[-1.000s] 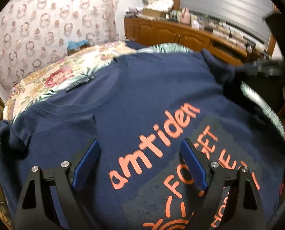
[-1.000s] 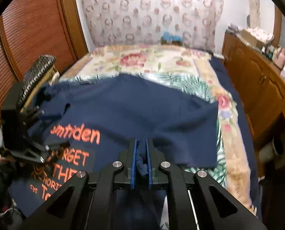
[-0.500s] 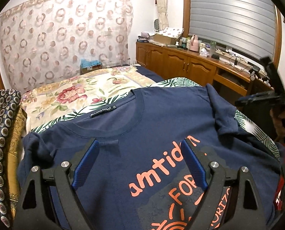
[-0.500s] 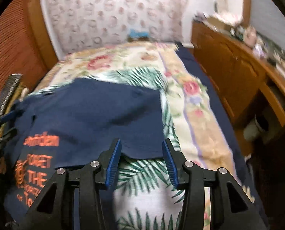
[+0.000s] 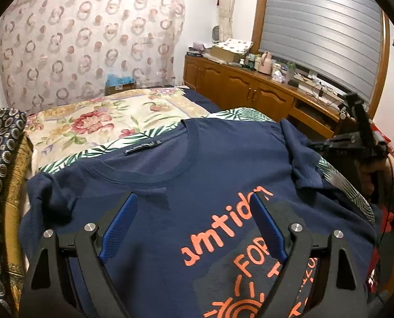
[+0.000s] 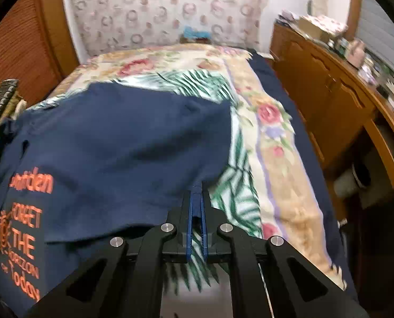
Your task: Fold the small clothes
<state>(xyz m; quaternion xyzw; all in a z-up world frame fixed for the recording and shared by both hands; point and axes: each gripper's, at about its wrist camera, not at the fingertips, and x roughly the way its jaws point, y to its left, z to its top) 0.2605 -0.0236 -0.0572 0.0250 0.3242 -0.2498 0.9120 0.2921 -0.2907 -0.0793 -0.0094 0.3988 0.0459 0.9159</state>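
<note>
Shirt (image 5: 223, 175), one navy tee, lay flat on the bed (image 5: 96, 116). Left gripper (image 5: 194, 228) hovered above its chest, jaws spread; right gripper (image 6: 196, 201) jaws pinched its edge.

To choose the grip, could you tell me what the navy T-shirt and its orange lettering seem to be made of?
The navy T-shirt looks like soft matte knit, probably cotton jersey: it drapes and wrinkles, with a ribbed collar. The orange lettering looks like flat, opaque printed ink; whether it is rubbery I cannot tell.
</note>
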